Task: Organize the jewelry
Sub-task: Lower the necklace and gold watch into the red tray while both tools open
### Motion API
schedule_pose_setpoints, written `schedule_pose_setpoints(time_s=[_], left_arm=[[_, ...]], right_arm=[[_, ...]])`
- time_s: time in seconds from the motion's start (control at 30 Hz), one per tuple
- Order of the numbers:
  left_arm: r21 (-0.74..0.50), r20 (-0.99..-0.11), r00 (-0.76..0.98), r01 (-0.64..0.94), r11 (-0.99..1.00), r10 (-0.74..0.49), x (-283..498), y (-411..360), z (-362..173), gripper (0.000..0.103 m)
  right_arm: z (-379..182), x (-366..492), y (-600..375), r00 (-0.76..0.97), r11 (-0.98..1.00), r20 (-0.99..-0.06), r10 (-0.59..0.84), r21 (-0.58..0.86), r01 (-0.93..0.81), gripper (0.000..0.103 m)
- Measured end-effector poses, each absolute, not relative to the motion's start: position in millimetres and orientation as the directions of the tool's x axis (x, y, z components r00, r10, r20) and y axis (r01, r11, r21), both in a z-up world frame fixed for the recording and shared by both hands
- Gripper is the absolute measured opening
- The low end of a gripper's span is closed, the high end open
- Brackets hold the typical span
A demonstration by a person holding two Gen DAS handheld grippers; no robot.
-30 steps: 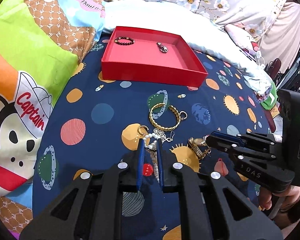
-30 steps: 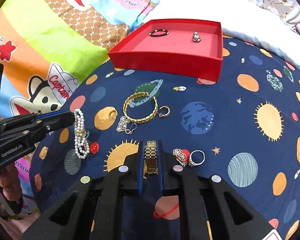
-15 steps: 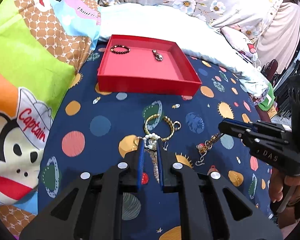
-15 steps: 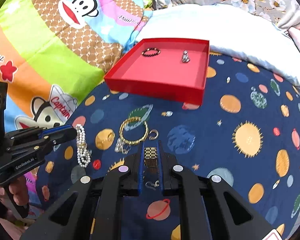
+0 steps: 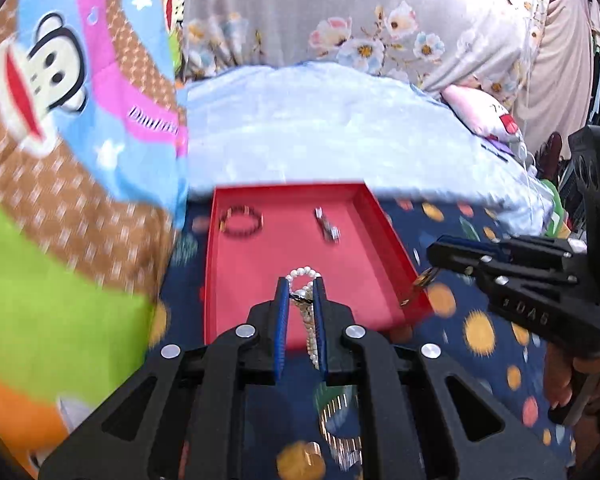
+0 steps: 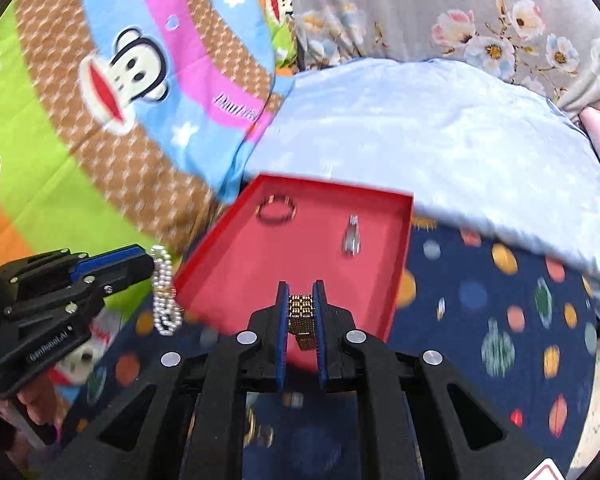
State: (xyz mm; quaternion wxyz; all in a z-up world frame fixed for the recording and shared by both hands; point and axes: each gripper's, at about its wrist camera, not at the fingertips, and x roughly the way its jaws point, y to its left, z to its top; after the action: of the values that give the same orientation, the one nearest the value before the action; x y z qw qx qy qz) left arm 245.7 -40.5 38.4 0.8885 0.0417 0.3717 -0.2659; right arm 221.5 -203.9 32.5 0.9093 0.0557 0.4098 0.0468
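A red tray (image 5: 288, 196) lies on the planet-print cloth; it also shows in the right wrist view (image 6: 404, 264). In it lie a dark bead bracelet (image 5: 241, 222) and a small silver piece (image 5: 327, 227). My left gripper (image 5: 300, 285) is shut on a white pearl bracelet (image 5: 305, 276) and holds it over the tray's near part; the pearls hang from it in the right wrist view (image 6: 165, 292). My right gripper (image 6: 300, 286) is shut on a gold mesh bracelet (image 6: 301, 312) above the tray's near edge; its chain dangles by the tray corner in the left wrist view (image 5: 422, 282).
A gold bangle (image 5: 336, 428) lies blurred on the cloth beneath my left gripper. A cartoon-monkey quilt (image 5: 60, 120) rises on the left, and a pale blue pillow (image 5: 332, 128) lies behind the tray. Floral fabric (image 6: 480, 20) is at the back.
Both grippers have lifted their bracelets off the cloth and moved forward to the red tray. The loose jewelry on the cloth has dropped below and behind them.
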Motion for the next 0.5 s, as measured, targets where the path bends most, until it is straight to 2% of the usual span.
schedule_pose_setpoints(time_s=[0.2, 0.5], left_arm=[[-0.154, -0.674, 0.592, 0.473, 0.868, -0.442, 322, -64, 24, 0.011], [-0.130, -0.761, 0.545, 0.405, 0.905, -0.353, 380, -82, -46, 0.013]], right_arm=[[11, 285, -213, 0.672, 0.987, -0.730, 0.124, 0.163, -0.005, 0.011], [-58, 313, -225, 0.609, 0.988, -0.787, 0.101, 0.149, 0.029, 0.011]])
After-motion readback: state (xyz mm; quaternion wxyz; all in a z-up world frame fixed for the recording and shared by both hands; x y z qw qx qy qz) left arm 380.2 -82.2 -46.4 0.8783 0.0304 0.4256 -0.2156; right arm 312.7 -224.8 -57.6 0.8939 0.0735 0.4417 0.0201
